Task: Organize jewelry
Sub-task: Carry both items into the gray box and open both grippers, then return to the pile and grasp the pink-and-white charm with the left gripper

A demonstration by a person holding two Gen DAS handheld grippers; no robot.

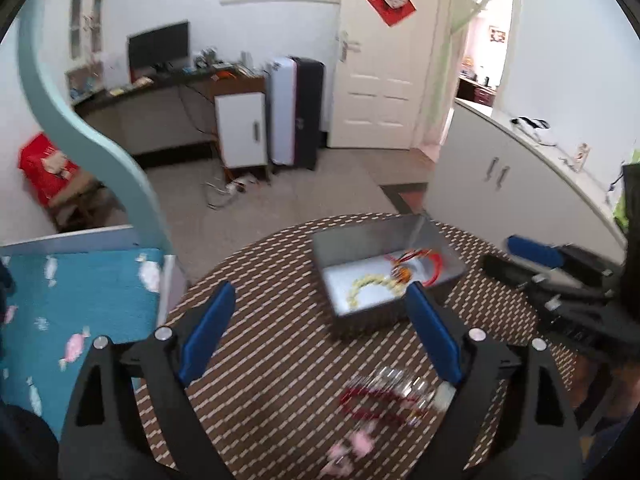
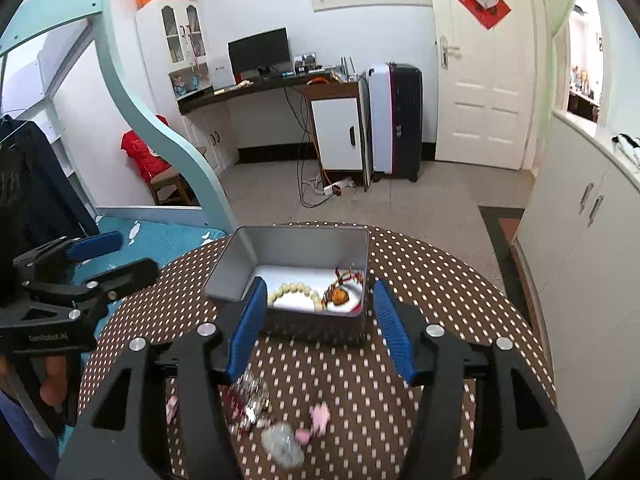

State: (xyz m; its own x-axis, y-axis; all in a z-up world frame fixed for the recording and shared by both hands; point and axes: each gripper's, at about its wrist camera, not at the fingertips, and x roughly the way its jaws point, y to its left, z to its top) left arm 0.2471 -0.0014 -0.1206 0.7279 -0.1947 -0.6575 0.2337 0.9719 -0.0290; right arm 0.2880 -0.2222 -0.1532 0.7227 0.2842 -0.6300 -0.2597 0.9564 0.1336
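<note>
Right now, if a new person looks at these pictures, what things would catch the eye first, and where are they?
The grey metal box stands open in the middle of the round dotted table, with a pale bead bracelet and a red-corded orange pendant inside. Nearer the camera, loose jewelry with pink pieces lies on the cloth. The right gripper and left gripper are both open and empty.

Left gripper [image 1: 320,332] gapes over the round table [image 1: 256,344]; metal box [image 1: 360,240] holds a bead bracelet [image 1: 370,286].
</note>
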